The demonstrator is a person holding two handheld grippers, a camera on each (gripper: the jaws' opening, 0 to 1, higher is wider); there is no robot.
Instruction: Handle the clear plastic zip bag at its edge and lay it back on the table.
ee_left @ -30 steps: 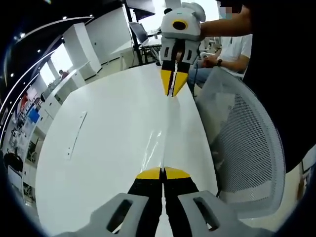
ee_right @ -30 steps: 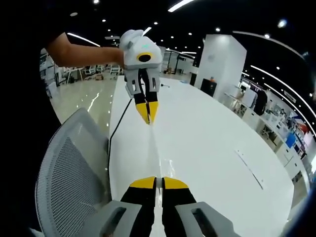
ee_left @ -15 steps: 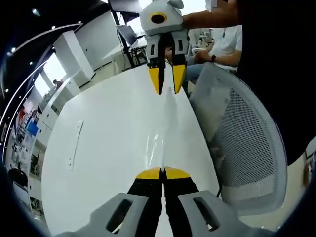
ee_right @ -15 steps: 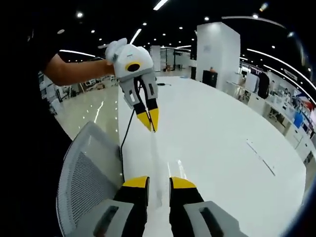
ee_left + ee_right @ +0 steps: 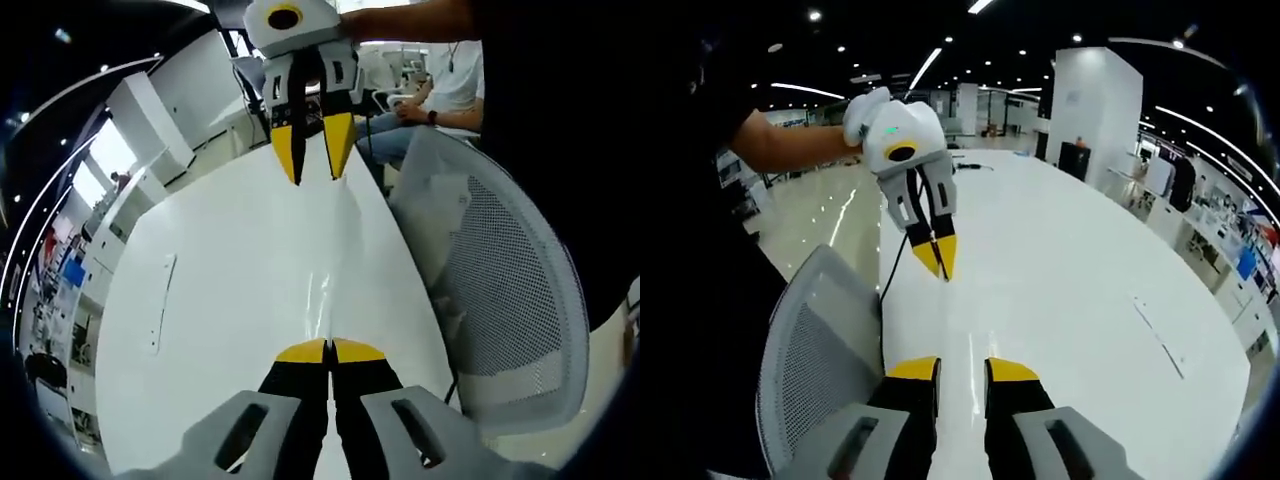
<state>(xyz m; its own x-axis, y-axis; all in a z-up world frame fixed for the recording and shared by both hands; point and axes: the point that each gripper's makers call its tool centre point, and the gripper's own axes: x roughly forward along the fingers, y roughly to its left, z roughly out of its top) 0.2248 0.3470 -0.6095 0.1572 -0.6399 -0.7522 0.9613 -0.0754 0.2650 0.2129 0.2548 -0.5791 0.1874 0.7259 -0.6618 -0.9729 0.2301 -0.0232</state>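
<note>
The clear plastic zip bag (image 5: 322, 300) shows as a thin glossy strip running away from my left gripper (image 5: 328, 346), which is shut on its near edge just above the white table (image 5: 230, 280). Beyond the bag's far end, my right gripper (image 5: 311, 170) hangs with its yellow-tipped jaws open and nothing between them. In the right gripper view its own jaws (image 5: 961, 366) stand apart over the table (image 5: 1060, 270), and the left gripper (image 5: 936, 265) faces them, shut, held by a person's hand. The bag is too faint to make out there.
A grey mesh chair (image 5: 500, 290) (image 5: 820, 350) stands against the table's long edge. A black cable (image 5: 886, 295) runs down that edge. A thin flat strip (image 5: 160, 300) (image 5: 1160, 335) lies on the table. A person (image 5: 450, 90) sits past the far end.
My right gripper has opened and let go of the bag's far edge, then drawn back and up from it. The left gripper stays shut on the near edge.
</note>
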